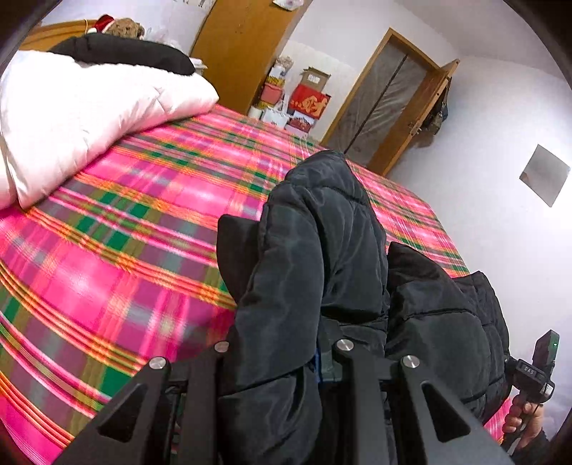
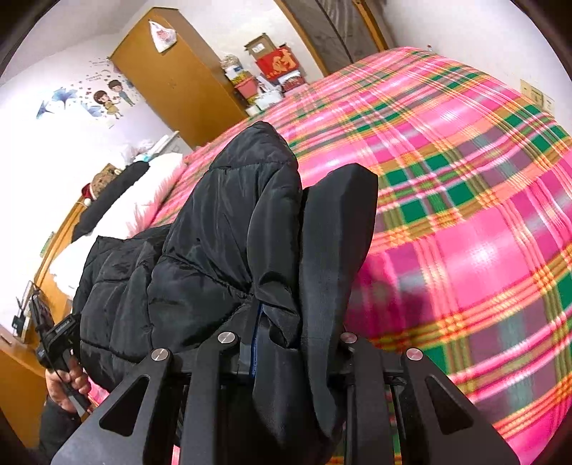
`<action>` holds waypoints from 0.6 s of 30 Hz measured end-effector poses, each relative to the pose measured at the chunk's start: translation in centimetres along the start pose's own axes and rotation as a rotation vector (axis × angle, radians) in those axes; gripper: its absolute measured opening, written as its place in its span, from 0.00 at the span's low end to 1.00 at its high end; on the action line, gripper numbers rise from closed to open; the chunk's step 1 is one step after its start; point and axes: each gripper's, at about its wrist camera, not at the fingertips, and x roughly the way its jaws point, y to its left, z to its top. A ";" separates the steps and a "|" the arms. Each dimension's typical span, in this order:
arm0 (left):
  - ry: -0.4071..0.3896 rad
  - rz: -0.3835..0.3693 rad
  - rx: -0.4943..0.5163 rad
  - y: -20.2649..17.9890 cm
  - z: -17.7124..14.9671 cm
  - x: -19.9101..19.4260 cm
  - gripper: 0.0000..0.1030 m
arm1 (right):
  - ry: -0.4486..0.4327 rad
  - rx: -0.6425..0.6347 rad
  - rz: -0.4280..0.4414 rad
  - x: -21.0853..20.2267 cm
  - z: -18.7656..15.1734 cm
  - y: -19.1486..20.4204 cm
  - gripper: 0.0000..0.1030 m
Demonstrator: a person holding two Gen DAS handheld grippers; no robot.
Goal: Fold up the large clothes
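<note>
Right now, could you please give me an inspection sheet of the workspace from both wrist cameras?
Surface: bed with pink plaid sheet, blurred in places.
Job's things: black puffer jacket, bunched and raised above the sheet between both grippers.
Clutter: pink quilt with a dark garment on it and a teddy bear behind.
Grippers: left gripper and right gripper each shut on jacket fabric; a hand holds the left handle.
Cables: thin cable by the left handle.
Surroundings: wooden wardrobe, stacked boxes, door, cartoon wall stickers.
</note>
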 end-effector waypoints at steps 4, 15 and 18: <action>-0.032 0.031 0.002 2.3 2.5 -1.0 0.22 | -0.003 -0.016 0.049 2.5 1.1 3.1 0.22; -0.052 0.116 -0.008 9.4 5.1 0.6 0.22 | 0.061 -0.037 0.086 11.0 1.0 7.2 0.22; -0.037 0.122 -0.015 11.1 4.6 2.5 0.23 | 0.077 -0.035 0.076 12.7 0.4 7.0 0.22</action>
